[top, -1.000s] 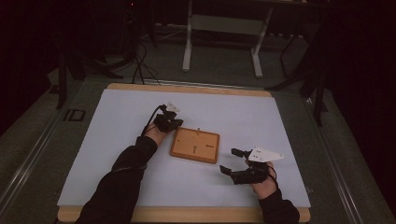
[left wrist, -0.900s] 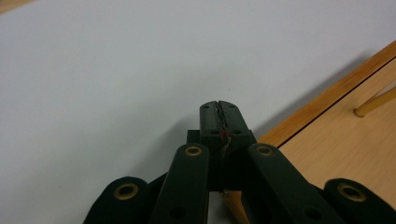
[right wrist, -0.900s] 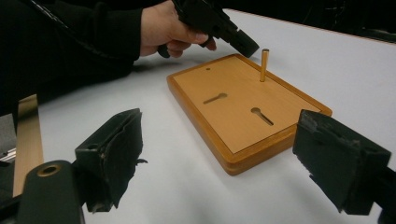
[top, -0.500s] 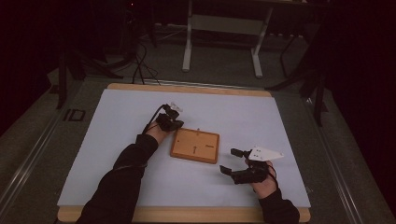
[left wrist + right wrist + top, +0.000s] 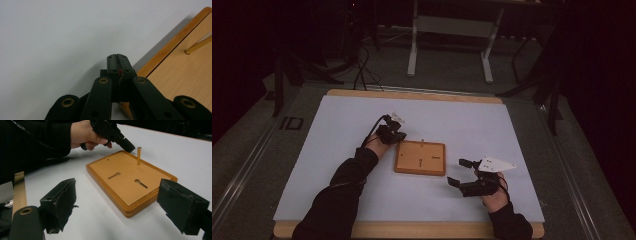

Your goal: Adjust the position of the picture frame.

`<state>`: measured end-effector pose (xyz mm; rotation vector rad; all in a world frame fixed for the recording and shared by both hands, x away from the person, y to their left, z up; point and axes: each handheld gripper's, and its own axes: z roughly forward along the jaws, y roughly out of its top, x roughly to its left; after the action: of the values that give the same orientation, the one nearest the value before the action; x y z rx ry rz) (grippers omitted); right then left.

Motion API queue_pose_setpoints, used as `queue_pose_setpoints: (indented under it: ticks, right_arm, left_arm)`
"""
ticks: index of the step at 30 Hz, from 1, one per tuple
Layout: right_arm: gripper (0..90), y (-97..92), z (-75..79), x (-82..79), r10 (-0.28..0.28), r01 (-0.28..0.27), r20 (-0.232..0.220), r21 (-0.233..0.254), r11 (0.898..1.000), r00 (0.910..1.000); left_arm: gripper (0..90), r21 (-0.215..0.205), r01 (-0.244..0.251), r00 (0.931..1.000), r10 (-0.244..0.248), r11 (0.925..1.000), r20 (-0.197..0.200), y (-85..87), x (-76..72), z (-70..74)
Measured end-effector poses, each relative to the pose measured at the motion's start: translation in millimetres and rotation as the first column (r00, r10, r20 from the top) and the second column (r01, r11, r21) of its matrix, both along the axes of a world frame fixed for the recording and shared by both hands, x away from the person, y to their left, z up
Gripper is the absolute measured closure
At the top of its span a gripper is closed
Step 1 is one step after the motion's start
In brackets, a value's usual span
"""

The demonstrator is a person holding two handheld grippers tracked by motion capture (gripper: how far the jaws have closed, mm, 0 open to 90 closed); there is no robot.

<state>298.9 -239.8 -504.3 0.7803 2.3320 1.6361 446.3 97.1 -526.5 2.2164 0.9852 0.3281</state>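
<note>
A flat wooden board lies in the middle of the white table mat. One thin upright peg stands near its far edge, with two keyhole slots and a small hole cut in its face. My left gripper sits at the board's far left corner, tilted down, jaws shut. In the left gripper view the pads meet above the mat, beside the board's edge, with a tiny red speck low between them. My right gripper rests on the mat right of the board, open and holding nothing, its fingers facing the board.
The white mat covers a wood-edged table. Behind the table, on the dark floor, are a metal stand and cables. A dark sleeve and a hand reach over the mat to the board's left.
The left gripper has crept slightly toward the board's corner. The right gripper has stayed where it was.
</note>
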Motion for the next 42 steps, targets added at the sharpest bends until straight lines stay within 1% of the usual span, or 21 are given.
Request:
queue_pose_setpoints:
  ticks: [8, 13, 15, 16, 17, 18, 19, 21, 24, 25, 26, 29, 30, 33, 35, 36, 38, 39, 40, 41, 42]
  right_arm:
    - [15.4, -0.2, -0.8, 0.1, 0.0, 0.0, -0.005, -0.003, 1.0, 1.0]
    - [15.4, -0.9, -2.3, 1.4, 0.002, -0.002, -0.015, 0.011, 1.0, 0.9999]
    - [15.4, -0.8, -2.8, 1.6, 0.006, -0.006, -0.009, 0.007, 1.0, 0.9999]
    - [15.6, -0.8, -2.8, 1.7, 0.01, -0.01, -0.005, 0.007, 1.0, 0.9999]
    - [15.6, -0.8, -2.8, 1.7, 0.01, -0.01, -0.005, 0.007, 1.0, 0.9999]
    - [16.0, -1.3, -2.9, 1.7, 0.015, -0.015, -0.002, 0.02, 1.0, 0.9999]
    - [16.8, -2.8, -2.7, 3.3, 0.028, -0.027, -0.016, 0.047, 0.999, 0.9995]
    - [17.2, -3.6, -2.4, 4.8, 0.024, -0.023, -0.022, 0.04, 0.999, 0.9995]
    - [17.3, -3.9, -2.6, 5.4, 0.022, -0.02, -0.031, 0.047, 0.999, 0.9993]
    - [17.3, -3.3, -2.1, 5.2, 0.023, -0.022, -0.027, 0.034, 0.999, 0.9994]
    - [17.2, -2.7, -1.6, 4.2, 0.014, -0.014, -0.016, 0.023, 1.0, 0.9998]
    - [16.1, -1.6, 0.5, 2.2, -0.008, 0.008, 0.011, 0.006, 1.0, 0.9999]
    - [16.0, -1.6, 1.1, 1.9, -0.011, 0.01, 0.019, 0.005, 1.0, 0.9998]
    - [15.6, -2.1, 2.0, 1.8, -0.014, 0.014, 0.026, 0.008, 1.0, 0.9996]
    - [15.7, -2.6, 2.4, 1.8, -0.008, 0.008, 0.02, 0.01, 1.0, 0.9998]
    - [16.1, -2.8, 2.7, 1.3, -0.012, 0.012, 0.026, 0.007, 1.0, 0.9996]
    - [16.1, -2.8, 3.2, 1.0, -0.001, 0.001, 0.019, 0.01, 1.0, 0.9998]
    - [16.0, -2.5, 3.3, 0.7, -0.003, 0.002, 0.023, 0.009, 1.0, 0.9997]
    - [16.0, -2.3, 3.4, 0.6, 0.005, -0.006, 0.022, 0.008, 1.0, 0.9997]
    - [16.0, -2.1, 3.4, 0.7, 0.014, -0.014, 0.019, 0.012, 1.0, 0.9997]
    - [15.9, -1.8, 3.1, 0.6, 0.013, -0.013, 0.023, 0.007, 1.0, 0.9996]
  left_arm:
    - [89.9, -0.002, 0.013, 0.9999, -0.013, 0.9999, 0.0, 4.5, -8.1, -0.2]
    - [89.8, -0.003, 0.019, 0.9998, -0.019, 0.9998, 0.008, 5.2, -8.9, -0.6]
    - [89.3, -0.019, 0.018, 0.9998, -0.017, 0.9997, 0.011, 6.3, -9.2, -0.8]
    - [85.9, -0.036, 0.014, 0.9998, -0.013, 0.9992, 0.016, 8.0, -9.6, 0.1]
    - [81.2, -0.036, 0.014, 0.9998, -0.013, 0.9992, 0.016, 8.0, -9.6, 0.1]
    - [81.2, -0.036, 0.014, 0.9998, -0.013, 0.9992, 0.016, 8.0, -9.6, 0.1]
    - [78.2, -0.044, 0.037, 0.9989, -0.035, 0.9984, 0.031, 11.3, -13.8, 4.2]
    - [75.3, -0.052, 0.051, 0.9981, -0.05, 0.9973, 0.035, 13.0, -17.7, 6.9]
    - [72.0, -0.053, 0.052, 0.998, -0.05, 0.9972, 0.039, 13.9, -19.5, 8.1]
    - [69.0, -0.087, 0.063, 0.9971, -0.059, 0.9942, 0.048, 17.7, -25.1, 12.1]
    - [66.8, -0.106, 0.074, 0.9966, -0.069, 0.9916, 0.045, 18.9, -26.6, 13.5]
    - [60.8, -0.137, 0.11, 0.9933, -0.104, 0.9844, 0.05, 21.7, -31.4, 17.1]
    - [60.0, -0.142, 0.112, 0.993, -0.105, 0.9836, 0.054, 21.7, -32.9, 18.2]
    - [59.1, -0.176, 0.14, 0.9892, -0.13, 0.9745, 0.068, 20.7, -37.5, 22.1]
    - [58.8, -0.195, 0.175, 0.9835, -0.161, 0.9651, 0.082, 18.6, -41.6, 25.5]
    - [58.2, -0.197, 0.184, 0.9815, -0.169, 0.963, 0.09, 17.1, -43.8, 27.2]
    - [56.1, -0.211, 0.208, 0.9766, -0.191, 0.9551, 0.099, 14.8, -47.2, 29.8]
    - [55.1, -0.211, 0.213, 0.975, -0.193, 0.9541, 0.11, 13.4, -49.3, 30.7]
    - [54.4, -0.219, 0.22, 0.9733, -0.2, 0.9505, 0.113, 12.4, -51.0, 31.6]
    - [51.8, -0.23, 0.229, 0.9714, -0.206, 0.9458, 0.117, 11.5, -52.8, 32.6]
    - [51.8, -0.24, 0.24, 0.9687, -0.216, 0.9405, 0.123, 10.9, -54.6, 33.5]
